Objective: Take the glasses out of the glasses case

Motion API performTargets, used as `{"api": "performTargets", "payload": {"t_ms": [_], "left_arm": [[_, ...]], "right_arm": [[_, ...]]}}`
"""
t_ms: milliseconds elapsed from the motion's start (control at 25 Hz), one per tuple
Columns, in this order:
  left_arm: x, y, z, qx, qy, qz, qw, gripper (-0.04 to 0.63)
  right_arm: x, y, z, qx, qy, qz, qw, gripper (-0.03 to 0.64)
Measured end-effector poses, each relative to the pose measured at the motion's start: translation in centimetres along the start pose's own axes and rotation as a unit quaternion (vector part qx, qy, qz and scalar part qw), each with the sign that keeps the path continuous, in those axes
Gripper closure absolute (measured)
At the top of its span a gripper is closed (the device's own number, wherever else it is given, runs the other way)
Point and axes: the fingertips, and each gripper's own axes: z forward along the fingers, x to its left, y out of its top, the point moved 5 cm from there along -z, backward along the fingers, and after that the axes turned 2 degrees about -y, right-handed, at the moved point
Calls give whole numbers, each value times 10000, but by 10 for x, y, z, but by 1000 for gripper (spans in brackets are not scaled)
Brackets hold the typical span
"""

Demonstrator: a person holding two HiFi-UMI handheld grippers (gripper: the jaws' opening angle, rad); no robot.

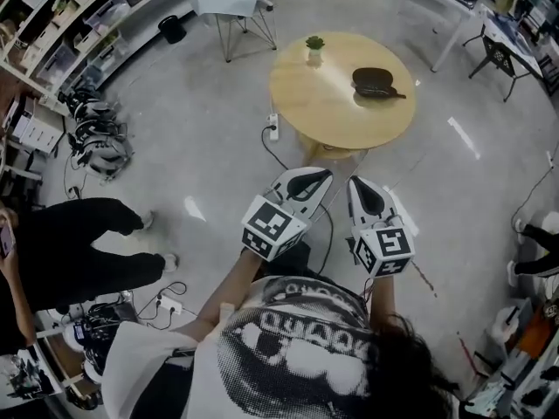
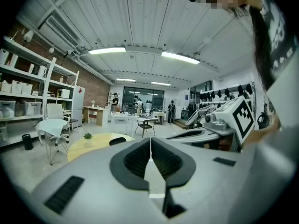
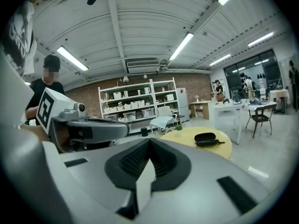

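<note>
Approach step: my left gripper (image 1: 316,180) and right gripper (image 1: 362,188), both closed and empty, must reach the glasses case (image 1: 376,82) at one o'clock, then open.

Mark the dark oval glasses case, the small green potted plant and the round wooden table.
glasses case (image 1: 374,80): head view, top centre.
potted plant (image 1: 314,43): head view, leaves.
round table (image 1: 319,103): head view, bare top.

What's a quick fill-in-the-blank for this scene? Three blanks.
1. The glasses case lies on a ____ yellow table.
2. The only other thing on the table is a small potted ____.
3. The fingers of the left gripper and the right gripper are ____, with nothing between them.
Missing words: round; plant; shut.
</note>
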Motion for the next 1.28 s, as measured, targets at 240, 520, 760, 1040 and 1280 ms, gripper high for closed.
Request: {"api": "performTargets", "payload": {"t_ms": [240, 520, 760, 1040, 1280], "left_arm": [[68, 6, 33, 44, -209, -28, 9998, 580], [133, 13, 61, 55, -352, -68, 9993, 580], [159, 15, 77, 53, -520, -147, 9985, 580], [170, 12, 88, 51, -626, -251, 9977, 580], [174, 6, 98, 119, -593, -316, 9977, 580]], "right_arm": [[-21, 15, 70, 136, -148, 5, 9998, 620], [-39, 28, 130, 254, -336, 19, 9991, 620], [-49, 34, 150, 346, -569, 47, 9978, 620], [-59, 31, 161, 514, -686, 76, 9963, 620], [-70, 23, 164, 598, -697, 169, 9956, 620]]}}
